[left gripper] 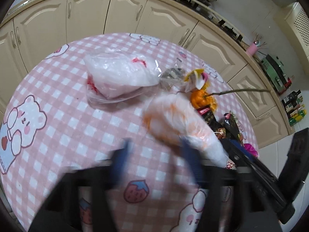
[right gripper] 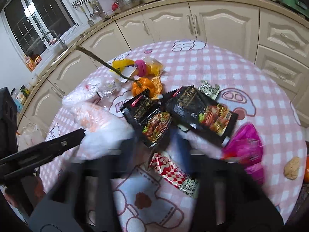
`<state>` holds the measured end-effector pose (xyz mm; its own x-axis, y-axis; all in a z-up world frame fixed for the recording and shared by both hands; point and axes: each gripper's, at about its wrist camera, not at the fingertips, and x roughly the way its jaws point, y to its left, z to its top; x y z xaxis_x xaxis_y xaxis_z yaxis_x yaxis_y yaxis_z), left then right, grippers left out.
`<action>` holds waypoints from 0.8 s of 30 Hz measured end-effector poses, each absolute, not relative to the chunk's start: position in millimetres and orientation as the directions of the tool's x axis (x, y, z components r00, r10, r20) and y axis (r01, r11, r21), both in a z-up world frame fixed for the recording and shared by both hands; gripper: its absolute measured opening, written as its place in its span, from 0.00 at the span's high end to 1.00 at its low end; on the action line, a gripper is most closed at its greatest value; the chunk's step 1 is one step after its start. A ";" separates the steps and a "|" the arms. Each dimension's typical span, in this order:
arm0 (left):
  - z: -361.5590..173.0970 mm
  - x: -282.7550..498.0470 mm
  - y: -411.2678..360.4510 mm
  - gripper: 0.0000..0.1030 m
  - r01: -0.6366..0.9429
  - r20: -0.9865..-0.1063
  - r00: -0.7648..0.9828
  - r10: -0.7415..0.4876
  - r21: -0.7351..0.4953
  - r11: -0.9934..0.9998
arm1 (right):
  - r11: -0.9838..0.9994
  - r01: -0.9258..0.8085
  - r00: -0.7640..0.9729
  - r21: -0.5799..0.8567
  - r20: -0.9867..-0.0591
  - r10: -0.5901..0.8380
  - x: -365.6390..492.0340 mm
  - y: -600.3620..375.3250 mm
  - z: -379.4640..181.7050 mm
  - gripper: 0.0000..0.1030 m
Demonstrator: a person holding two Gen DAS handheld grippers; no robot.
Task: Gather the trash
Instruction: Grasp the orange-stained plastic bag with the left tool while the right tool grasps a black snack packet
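Note:
Trash lies on a round table with a pink checked cloth (left gripper: 58, 106). In the left wrist view a white plastic bag with red print (left gripper: 119, 75) lies far, and an orange-stained white bag (left gripper: 179, 119) lies near my left gripper (left gripper: 156, 158), which is open and blurred; its right finger touches that bag. In the right wrist view two black noodle wrappers (right gripper: 152, 114) (right gripper: 202, 110), a red-white packet (right gripper: 171, 170) and a pink bag (right gripper: 245, 147) lie around my open, blurred right gripper (right gripper: 156, 145). The stained bag (right gripper: 102, 119) lies to its left.
An orange peel with a long twig (right gripper: 143, 87), yellow and pink wrappers (right gripper: 135, 65) and a clear wrapper (left gripper: 171, 75) lie mid-table. A walnut (right gripper: 291, 168) sits at the right edge. Cream cabinets (left gripper: 87, 15) curve behind the table. The left gripper's black body (right gripper: 42, 150) reaches in.

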<state>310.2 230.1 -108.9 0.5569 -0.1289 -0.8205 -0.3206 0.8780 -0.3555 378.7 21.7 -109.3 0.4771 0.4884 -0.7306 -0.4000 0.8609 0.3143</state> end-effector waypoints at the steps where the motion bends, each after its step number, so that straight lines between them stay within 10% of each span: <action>1: -112.7 313.4 230.4 0.96 -0.318 -0.828 0.541 -0.144 -0.360 0.877 | 0.872 -0.388 0.502 0.297 -0.726 0.471 378.7 21.9 -106.6 0.30; 8: -105.6 305.0 229.8 0.98 -0.293 -0.816 0.553 -0.167 -0.378 0.878 | 0.867 -0.367 0.495 0.336 -0.719 0.488 380.4 16.7 -102.3 0.30; 9: -100.1 302.1 230.4 0.89 -0.287 -0.805 0.559 -0.201 -0.415 0.863 | 0.864 -0.364 0.491 0.348 -0.717 0.495 380.3 14.0 -101.4 0.30; 12: -84.2 299.5 232.5 0.19 -0.277 -0.766 0.600 -0.231 -0.470 0.838 | 0.852 -0.349 0.480 0.389 -0.707 0.519 380.8 5.2 -100.6 0.30; 21: -109.7 356.5 220.8 0.19 -0.400 -0.862 0.486 -0.146 -0.368 0.839 | 0.834 -0.325 0.489 0.446 -0.676 0.552 380.1 -19.3 -97.1 0.30; 24: -106.5 357.7 209.8 0.56 -0.325 -0.835 0.530 -0.148 -0.361 0.874 | 0.837 -0.328 0.492 0.438 -0.677 0.547 381.3 -21.4 -96.0 0.30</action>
